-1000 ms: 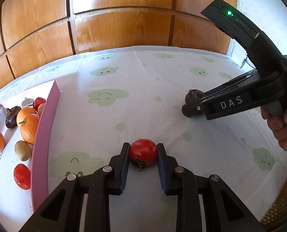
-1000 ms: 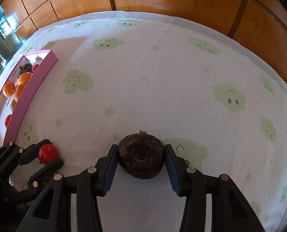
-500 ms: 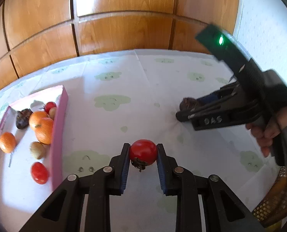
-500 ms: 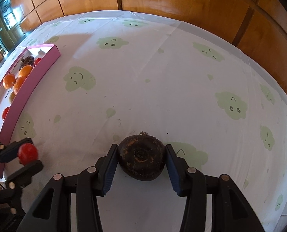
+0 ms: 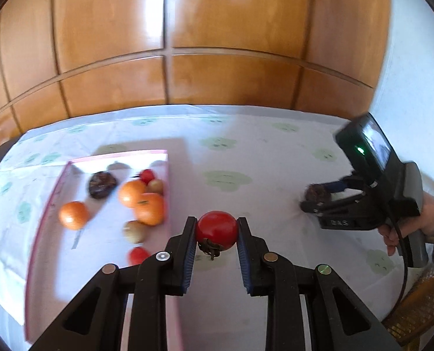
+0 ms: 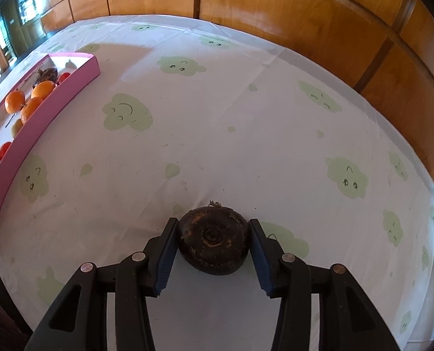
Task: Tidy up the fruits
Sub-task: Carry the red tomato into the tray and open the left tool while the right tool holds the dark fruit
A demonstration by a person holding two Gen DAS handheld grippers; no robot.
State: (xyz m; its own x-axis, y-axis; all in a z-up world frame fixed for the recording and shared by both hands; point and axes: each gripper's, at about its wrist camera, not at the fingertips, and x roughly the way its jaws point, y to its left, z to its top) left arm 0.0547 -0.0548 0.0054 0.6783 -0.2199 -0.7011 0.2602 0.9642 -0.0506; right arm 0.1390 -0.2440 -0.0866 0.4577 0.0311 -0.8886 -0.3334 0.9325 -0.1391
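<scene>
My left gripper (image 5: 216, 231) is shut on a red tomato (image 5: 216, 229) and holds it in the air beside the right wall of the pink tray (image 5: 168, 172). The tray holds oranges (image 5: 142, 201), a dark fruit (image 5: 101, 183), a kiwi (image 5: 134, 231) and small red tomatoes (image 5: 138, 255). My right gripper (image 6: 214, 242) is shut on a dark round fruit (image 6: 214, 239) just above the tablecloth; it also shows in the left wrist view (image 5: 319, 197). The tray shows far left in the right wrist view (image 6: 56, 108).
The table carries a white cloth with green cloud faces (image 6: 246, 134). Wooden wall panels (image 5: 217, 58) run behind it. A woven basket edge (image 5: 418, 310) sits at the lower right of the left wrist view.
My left gripper has risen and swung left toward the tray with the tomato. The right gripper has lifted the dark fruit slightly and stayed in place.
</scene>
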